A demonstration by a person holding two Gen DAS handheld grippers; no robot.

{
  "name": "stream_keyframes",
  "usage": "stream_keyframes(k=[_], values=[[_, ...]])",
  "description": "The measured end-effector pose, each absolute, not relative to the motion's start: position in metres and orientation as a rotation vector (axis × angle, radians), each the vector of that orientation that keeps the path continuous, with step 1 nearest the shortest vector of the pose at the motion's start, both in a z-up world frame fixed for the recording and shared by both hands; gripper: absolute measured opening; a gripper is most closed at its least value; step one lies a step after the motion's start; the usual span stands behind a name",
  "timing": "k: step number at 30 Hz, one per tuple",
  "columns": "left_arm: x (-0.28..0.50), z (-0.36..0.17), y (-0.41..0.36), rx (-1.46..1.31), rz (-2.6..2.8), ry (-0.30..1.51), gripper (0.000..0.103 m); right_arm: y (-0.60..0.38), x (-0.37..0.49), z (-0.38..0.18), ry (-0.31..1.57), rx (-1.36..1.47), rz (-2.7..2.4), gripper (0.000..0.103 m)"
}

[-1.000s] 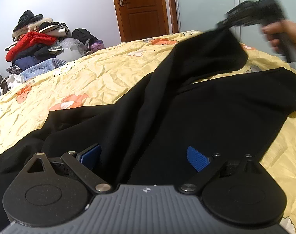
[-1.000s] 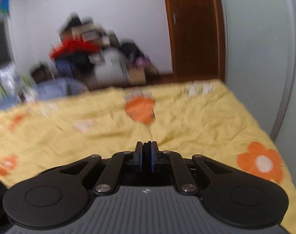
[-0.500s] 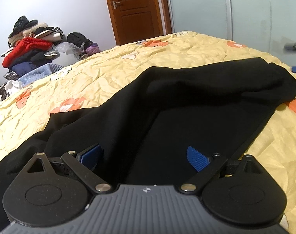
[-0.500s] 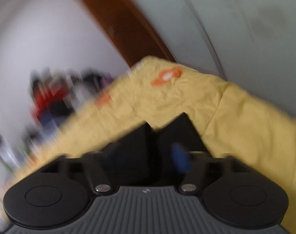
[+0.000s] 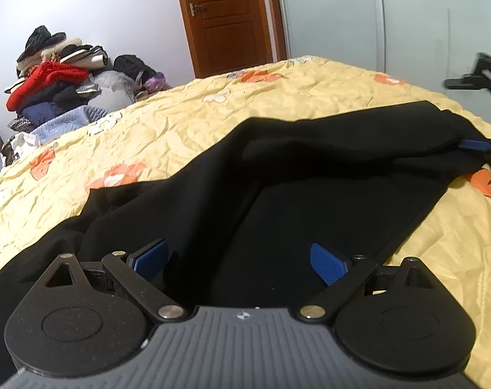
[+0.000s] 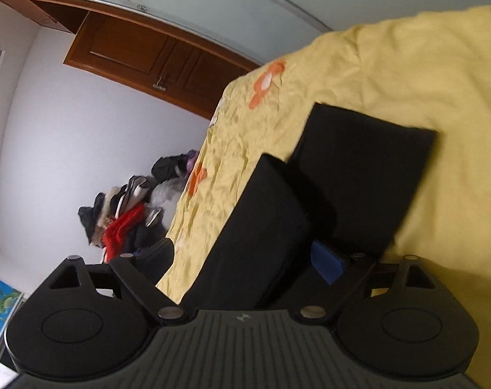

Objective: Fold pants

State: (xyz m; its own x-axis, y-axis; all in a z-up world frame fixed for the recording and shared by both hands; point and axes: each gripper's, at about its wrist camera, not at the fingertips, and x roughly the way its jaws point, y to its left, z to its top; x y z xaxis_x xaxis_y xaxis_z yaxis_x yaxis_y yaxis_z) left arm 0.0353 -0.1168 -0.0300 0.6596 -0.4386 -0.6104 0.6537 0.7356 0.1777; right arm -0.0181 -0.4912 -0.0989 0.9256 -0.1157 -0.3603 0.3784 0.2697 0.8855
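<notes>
Pants (image 5: 310, 175) found flat on bed (image 5: 180, 129), leg released since a second before. Right gripper (image 6: 245, 259) jaws apart, astride hem; left gripper (image 5: 239, 259) apart, over waist. Re-grip pending.

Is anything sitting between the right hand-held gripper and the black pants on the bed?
Nothing visible does. The right hand-held gripper is open, and the black pants already lie between its jaws on the yellow bedspread. Only the pants' own cloth is there.

Both wrist views low, close over bed (image 5: 213, 123); right view rolled sideways.
</notes>
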Motion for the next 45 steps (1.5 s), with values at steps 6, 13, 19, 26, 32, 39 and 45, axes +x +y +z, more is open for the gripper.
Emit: stream_keyframes(k=[6, 13, 19, 26, 32, 39, 45], values=[[0.034, -0.028, -0.113, 0.401, -0.660, 0.537, 0.096, -0.496, -0.006, -0.109, 0.252, 1.235, -0.352, 0.012], [0.031, -0.030, -0.118, 0.451, -0.725, 0.541, 0.096, -0.504, -0.009, -0.077, 0.170, 1.157, -0.272, 0.006], [0.028, -0.035, -0.131, 0.495, -0.726, 0.522, 0.096, -0.530, 0.008, -0.005, 0.034, 1.054, -0.203, 0.006], [0.029, -0.046, -0.142, 0.556, -0.692, 0.501, 0.093, -0.539, 0.002, 0.031, -0.013, 1.007, -0.164, 0.006], [0.023, -0.047, -0.136, 0.529, -0.723, 0.464, 0.074, -0.546, -0.007, 0.018, 0.007, 1.040, -0.199, 0.006], [0.047, -0.036, -0.128, 0.381, -0.748, 0.539, 0.021, -0.559, 0.010, 0.002, 0.074, 1.108, -0.206, 0.006], [0.059, 0.021, -0.100, 0.168, -0.645, 0.382, 0.017, -0.555, 0.008, 0.037, -0.072, 1.012, -0.122, 0.006]])
